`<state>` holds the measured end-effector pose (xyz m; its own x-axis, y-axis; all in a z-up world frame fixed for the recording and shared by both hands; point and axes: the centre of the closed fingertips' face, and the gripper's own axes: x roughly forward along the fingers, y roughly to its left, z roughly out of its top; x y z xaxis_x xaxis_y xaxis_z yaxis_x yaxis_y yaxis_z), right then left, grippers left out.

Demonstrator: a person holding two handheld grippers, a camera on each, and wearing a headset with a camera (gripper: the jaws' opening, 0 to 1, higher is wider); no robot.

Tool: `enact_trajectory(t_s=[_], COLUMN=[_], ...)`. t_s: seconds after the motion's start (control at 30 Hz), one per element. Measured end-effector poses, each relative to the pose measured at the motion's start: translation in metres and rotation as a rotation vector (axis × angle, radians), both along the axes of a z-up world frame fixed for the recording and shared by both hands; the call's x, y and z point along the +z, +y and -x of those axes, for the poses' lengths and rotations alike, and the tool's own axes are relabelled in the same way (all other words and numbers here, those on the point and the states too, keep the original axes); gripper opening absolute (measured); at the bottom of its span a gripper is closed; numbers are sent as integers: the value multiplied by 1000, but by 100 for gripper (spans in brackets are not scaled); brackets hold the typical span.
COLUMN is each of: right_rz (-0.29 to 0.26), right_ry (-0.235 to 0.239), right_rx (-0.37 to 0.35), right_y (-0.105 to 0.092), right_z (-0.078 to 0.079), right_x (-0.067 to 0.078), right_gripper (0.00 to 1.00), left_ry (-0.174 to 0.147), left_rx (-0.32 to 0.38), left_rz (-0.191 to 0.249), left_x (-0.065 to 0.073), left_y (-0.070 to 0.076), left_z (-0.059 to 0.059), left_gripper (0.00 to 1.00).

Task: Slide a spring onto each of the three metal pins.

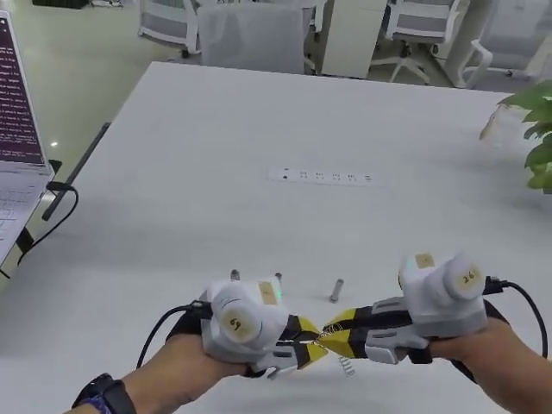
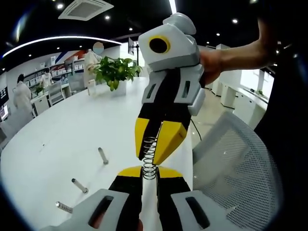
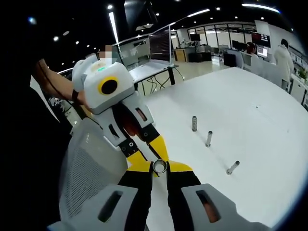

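Pinching a thin silvery coiled spring, left gripper and right gripper each clamp one end.

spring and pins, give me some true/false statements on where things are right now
1. Three metal pins are on the white table. True.
2. The spring between the grippers already sits on a pin. False: the left gripper and the right gripper hold it tip to tip, nearer the person than the pins.
3. The two grippers point toward each other. True.
4. The laptop is at the right edge of the head view. False: it is at the left edge.
5. A green plant is at the right edge of the head view. True.
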<state>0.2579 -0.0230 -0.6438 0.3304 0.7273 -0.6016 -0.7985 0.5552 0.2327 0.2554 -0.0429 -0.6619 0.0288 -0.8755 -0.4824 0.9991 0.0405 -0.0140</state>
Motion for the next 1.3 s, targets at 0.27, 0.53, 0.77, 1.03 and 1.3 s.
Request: enact_trajectory(t_s=[0.27,0.53,0.77,1.03,1.3], right_rz=[92,197,260,317,353], right_ry=[-39,-61,-75,-89,-95], right_rx=[103,215,292,368,431], right_y=[-5,-13,-17,-18,-16], right_z=[-3,2,1,-1,0], right_x=[10,10,17,21,23], right_gripper=[9,10,16,21,21], left_ry=[4,4,3,-4,-13], left_rx=[-4,-17,-27,-31,-35], left_rz=[39,53,62,69,73], left_x=[11,16,18,22,24], left_y=[-7,-11,-13,-16,-17], left_z=[-4,-2,-1,-1,-2], left_gripper=[2,2,2,2,2])
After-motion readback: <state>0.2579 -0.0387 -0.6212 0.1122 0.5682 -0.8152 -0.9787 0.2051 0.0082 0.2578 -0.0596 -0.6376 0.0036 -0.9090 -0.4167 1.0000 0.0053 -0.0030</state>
